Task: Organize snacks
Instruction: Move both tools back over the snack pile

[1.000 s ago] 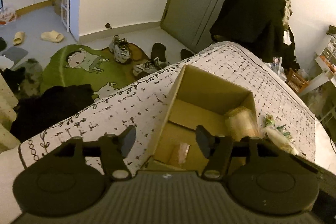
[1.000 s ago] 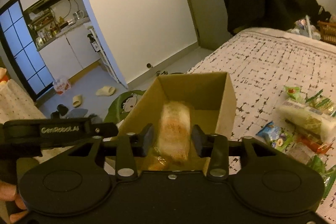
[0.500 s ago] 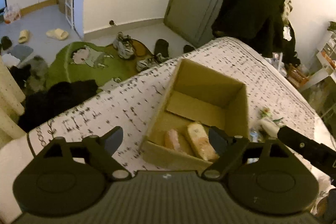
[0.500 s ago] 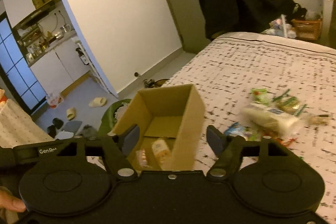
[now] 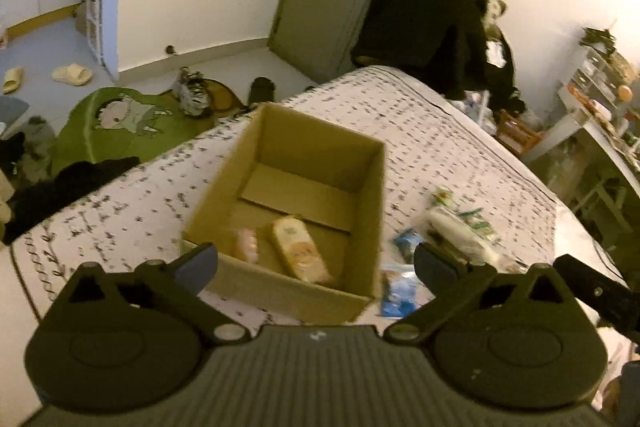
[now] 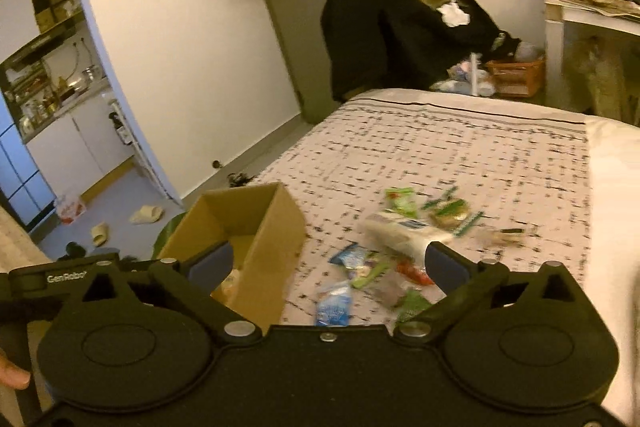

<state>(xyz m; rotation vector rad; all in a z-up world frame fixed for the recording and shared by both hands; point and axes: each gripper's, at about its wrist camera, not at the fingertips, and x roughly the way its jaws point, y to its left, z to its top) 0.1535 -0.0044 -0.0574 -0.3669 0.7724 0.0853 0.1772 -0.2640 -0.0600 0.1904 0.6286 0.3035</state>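
Note:
An open cardboard box stands on the patterned bedspread. Inside it lie a tan bread pack and a smaller pink pack. My left gripper hangs above the box's near wall, jaws opening wide with nothing between them. My right gripper is to the right of the box, over the loose snacks, its jaws also opening and empty. The loose snacks include a long white pack, blue packets and green packets.
The bed's left edge drops to a floor with a green rug, shoes and slippers. Dark coats hang beyond the bed's far end by a door. A desk and an orange basket stand at the right.
Both grippers have opened wide and drawn back and up from the box. The bread pack that the right gripper held now lies in the box. The right view has swung toward the loose snacks.

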